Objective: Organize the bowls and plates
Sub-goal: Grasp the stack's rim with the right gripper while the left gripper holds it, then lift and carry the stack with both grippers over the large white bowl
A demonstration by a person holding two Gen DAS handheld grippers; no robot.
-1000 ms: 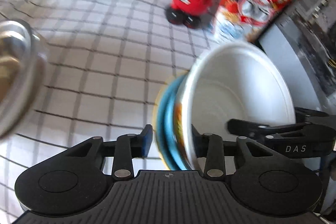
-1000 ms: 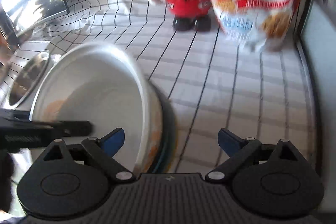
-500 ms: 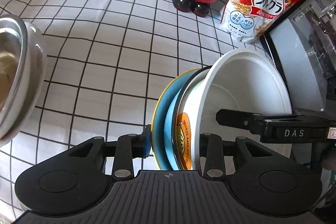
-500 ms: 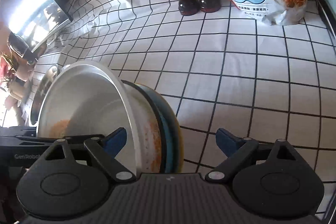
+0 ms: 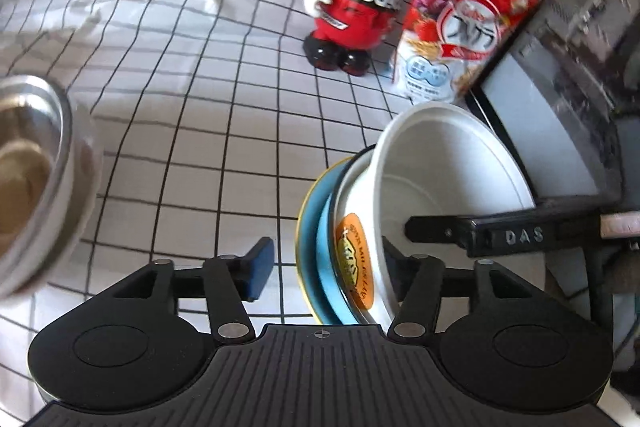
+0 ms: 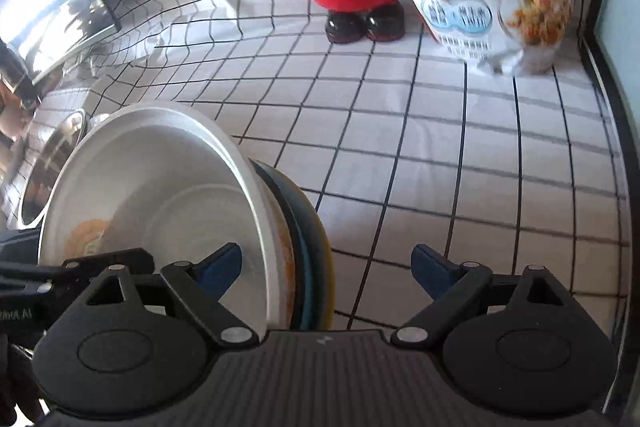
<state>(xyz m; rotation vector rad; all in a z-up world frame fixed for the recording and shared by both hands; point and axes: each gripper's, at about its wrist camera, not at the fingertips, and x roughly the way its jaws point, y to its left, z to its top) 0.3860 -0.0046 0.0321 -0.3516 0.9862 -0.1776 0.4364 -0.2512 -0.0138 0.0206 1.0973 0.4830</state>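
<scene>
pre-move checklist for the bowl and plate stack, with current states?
1. Left gripper off the stack: ok, jaws opening, left pad clear of the blue plate.
2. Right gripper closed on the stack: not ok, jaws wide, right pad well clear.
3. White bowl nested against the plate: ok.
4. Stack supported: cannot tell, it stands on edge and its base is hidden.
5. Checked cloth beside the stack free: ok.
6. Metal bowl clear of the stack: ok.
</scene>
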